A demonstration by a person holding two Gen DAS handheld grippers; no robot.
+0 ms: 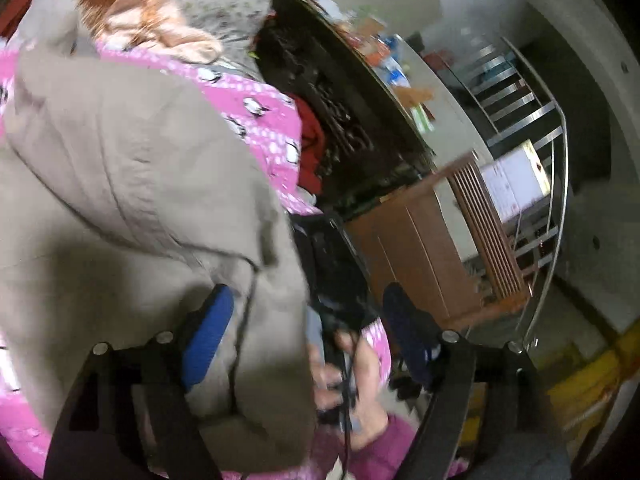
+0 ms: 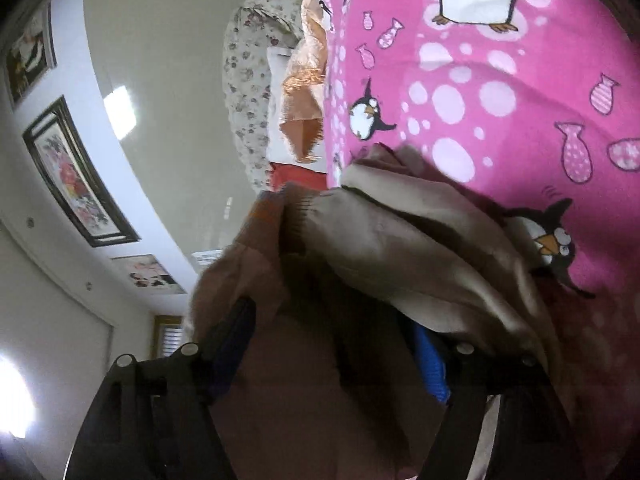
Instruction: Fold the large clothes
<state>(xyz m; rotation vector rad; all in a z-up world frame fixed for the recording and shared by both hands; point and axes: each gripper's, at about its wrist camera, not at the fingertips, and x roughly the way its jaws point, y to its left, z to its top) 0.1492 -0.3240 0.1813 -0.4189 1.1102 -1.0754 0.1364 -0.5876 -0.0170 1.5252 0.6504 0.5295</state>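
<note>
The left gripper stands spread wide, its two blue pads apart; the beige coat lies under and beside its left finger, but nothing is pinched. Between the fingers shows the person's other hand in a pink sleeve, on a black gripper handle. The right gripper is also spread, with coat folds bunched between and over its fingers; whether either pad presses the cloth cannot be told. There is one coat, lying on a pink penguin-print sheet. Beyond it lie a peach cloth and floral bedding. Three framed pictures hang on the wall. A wooden cabinet and metal railing stand past the bed.
</note>
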